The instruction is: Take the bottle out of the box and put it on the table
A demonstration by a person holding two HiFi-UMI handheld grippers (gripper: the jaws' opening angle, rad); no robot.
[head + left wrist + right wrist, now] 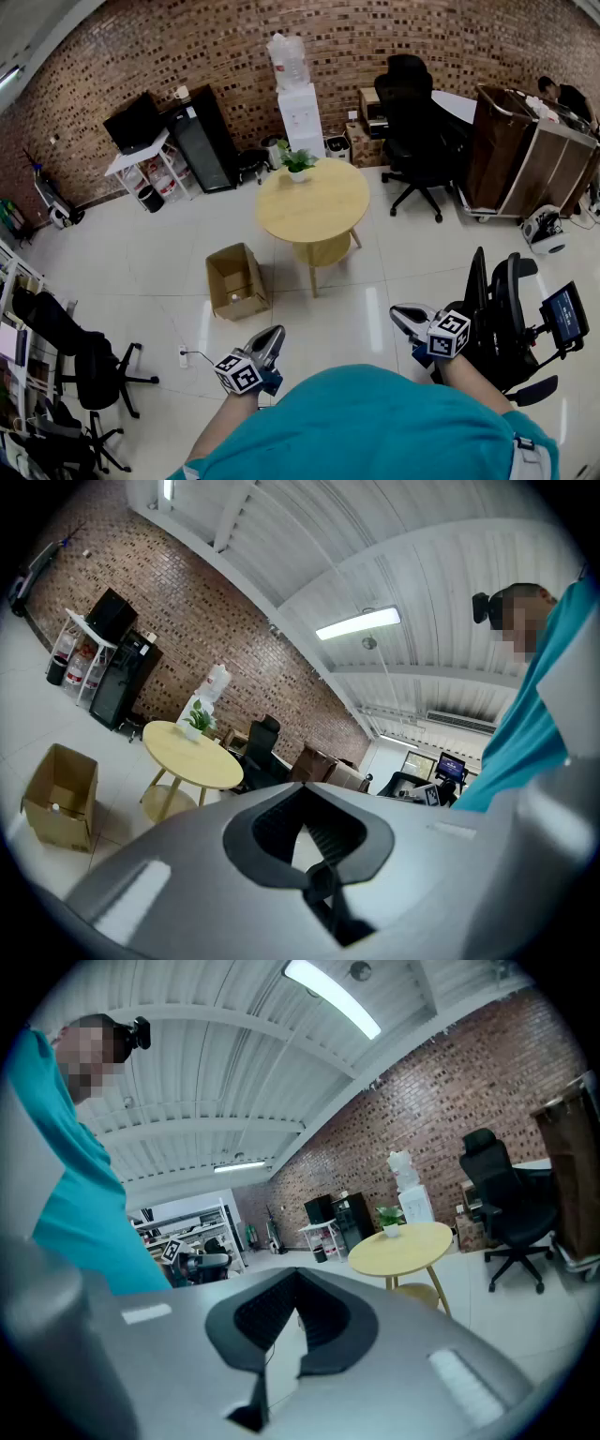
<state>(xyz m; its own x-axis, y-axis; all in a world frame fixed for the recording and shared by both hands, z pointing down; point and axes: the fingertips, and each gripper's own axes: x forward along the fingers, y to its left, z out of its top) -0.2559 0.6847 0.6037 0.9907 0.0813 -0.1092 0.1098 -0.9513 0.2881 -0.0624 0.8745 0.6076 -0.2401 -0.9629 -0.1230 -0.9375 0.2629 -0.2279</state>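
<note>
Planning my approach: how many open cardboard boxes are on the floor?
1. The open box sits on the floor just left of the round table, ahead of the left tongs. Others could be hidden behind furniture.

Office, brick wall (216,47), swivel chair (412,122), water dispenser (298,112)

We count two grippers, one left gripper (275,333) and one right gripper (401,315). We find one cardboard box (236,279), one round table (313,199) and one potted plant (297,163). Along the brick wall we count one water dispenser (299,114), one large jug (287,49) and one black cabinet (202,136). We see one wooden cart (520,155). We clearly make out three black office chairs: a far chair (412,117), a left chair (80,352) and a right chair (502,314).
</note>
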